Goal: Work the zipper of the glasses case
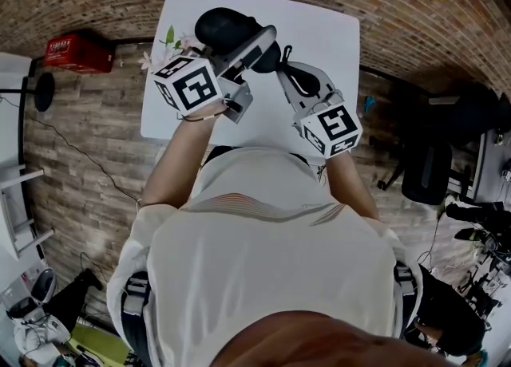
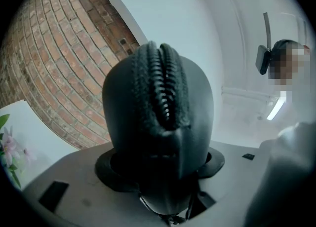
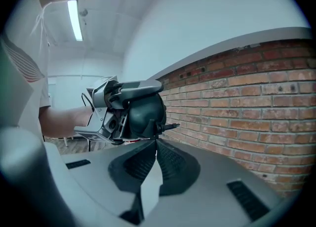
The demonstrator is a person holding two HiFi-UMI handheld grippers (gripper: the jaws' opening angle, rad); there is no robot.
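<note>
While your left tool (image 1: pixel 254 45) is clamping the glasses case (image 2: pixel 158 122) steady, your right tool (image 3: pixel 157 141) is squeezing shut right at its zipper (image 2: pixel 165 85), probably lining up a pull.

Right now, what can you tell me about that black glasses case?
The glasses case is black and egg-rounded, with a matte, fabric-like shell and a coil zipper running along its middle. It is held above the white table, clamped in the left gripper. The right gripper, shut, has its tips at one end.
</note>
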